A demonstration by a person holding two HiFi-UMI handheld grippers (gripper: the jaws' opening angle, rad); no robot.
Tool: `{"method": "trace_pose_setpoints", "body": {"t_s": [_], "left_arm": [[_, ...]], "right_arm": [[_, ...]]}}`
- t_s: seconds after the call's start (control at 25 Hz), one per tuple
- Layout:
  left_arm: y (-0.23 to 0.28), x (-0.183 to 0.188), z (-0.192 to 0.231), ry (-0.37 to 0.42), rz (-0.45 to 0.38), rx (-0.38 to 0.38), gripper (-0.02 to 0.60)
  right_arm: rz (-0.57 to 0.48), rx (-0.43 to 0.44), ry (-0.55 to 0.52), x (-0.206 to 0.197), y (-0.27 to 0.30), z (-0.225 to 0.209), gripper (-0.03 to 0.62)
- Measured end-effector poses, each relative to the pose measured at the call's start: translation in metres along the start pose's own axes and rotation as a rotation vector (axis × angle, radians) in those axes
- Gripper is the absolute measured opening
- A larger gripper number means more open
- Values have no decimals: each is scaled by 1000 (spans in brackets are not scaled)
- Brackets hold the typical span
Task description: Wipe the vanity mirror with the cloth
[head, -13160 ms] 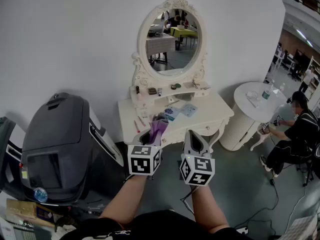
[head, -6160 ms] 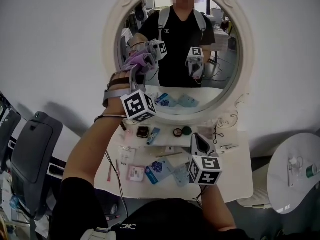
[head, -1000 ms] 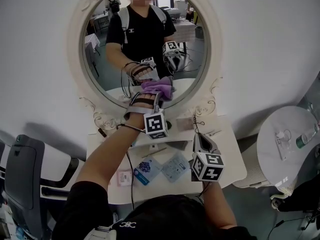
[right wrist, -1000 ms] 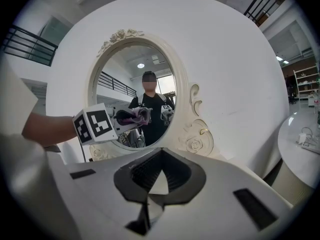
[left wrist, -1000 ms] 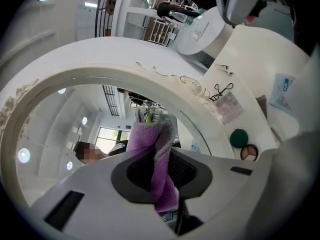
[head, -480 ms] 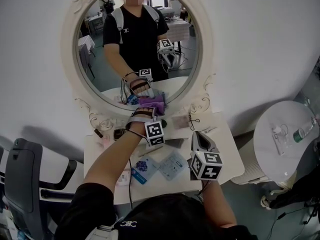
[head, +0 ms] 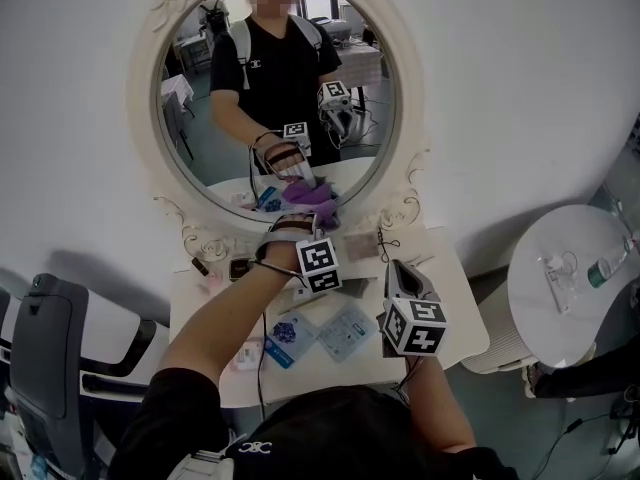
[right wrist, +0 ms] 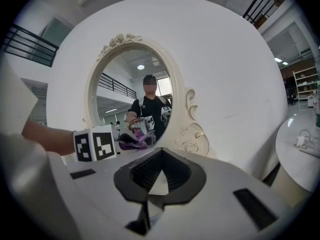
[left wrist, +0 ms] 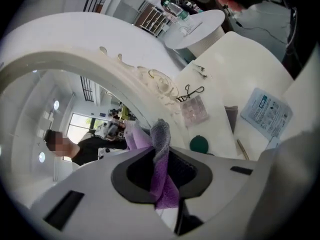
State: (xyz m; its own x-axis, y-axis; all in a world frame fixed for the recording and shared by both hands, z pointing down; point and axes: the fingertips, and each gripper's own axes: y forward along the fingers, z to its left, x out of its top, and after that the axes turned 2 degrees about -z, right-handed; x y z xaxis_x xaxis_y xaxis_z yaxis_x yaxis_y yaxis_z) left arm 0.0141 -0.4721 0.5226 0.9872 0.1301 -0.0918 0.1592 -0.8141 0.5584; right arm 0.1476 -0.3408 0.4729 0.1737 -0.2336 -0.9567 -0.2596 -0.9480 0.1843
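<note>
The oval vanity mirror in its ornate white frame stands on the white vanity. My left gripper is shut on a purple cloth and holds it against the glass at the mirror's lower edge, right of centre. In the left gripper view the cloth is bunched between the jaws, with the frame curving just above. My right gripper hangs lower right over the tabletop, shut and holding nothing. In the right gripper view the mirror lies ahead, and the cloth shows at its bottom.
Flat packets and small items lie on the vanity top. A green round lid and a blue-printed packet sit near the mirror base. A round white side table stands at the right, a dark chair at the lower left.
My left gripper has slid the cloth down along the lower part of the glass, then slightly right. My right gripper has stayed in place, shut.
</note>
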Motion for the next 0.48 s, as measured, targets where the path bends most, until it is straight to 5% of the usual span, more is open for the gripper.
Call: {"method": "trace_pose_setpoints", "body": {"t_s": [0.48], "left_arm": [[-147, 56, 192, 24, -135, 357, 67]], "right_arm": [[-20, 48, -28, 8, 5, 20, 11]]}}
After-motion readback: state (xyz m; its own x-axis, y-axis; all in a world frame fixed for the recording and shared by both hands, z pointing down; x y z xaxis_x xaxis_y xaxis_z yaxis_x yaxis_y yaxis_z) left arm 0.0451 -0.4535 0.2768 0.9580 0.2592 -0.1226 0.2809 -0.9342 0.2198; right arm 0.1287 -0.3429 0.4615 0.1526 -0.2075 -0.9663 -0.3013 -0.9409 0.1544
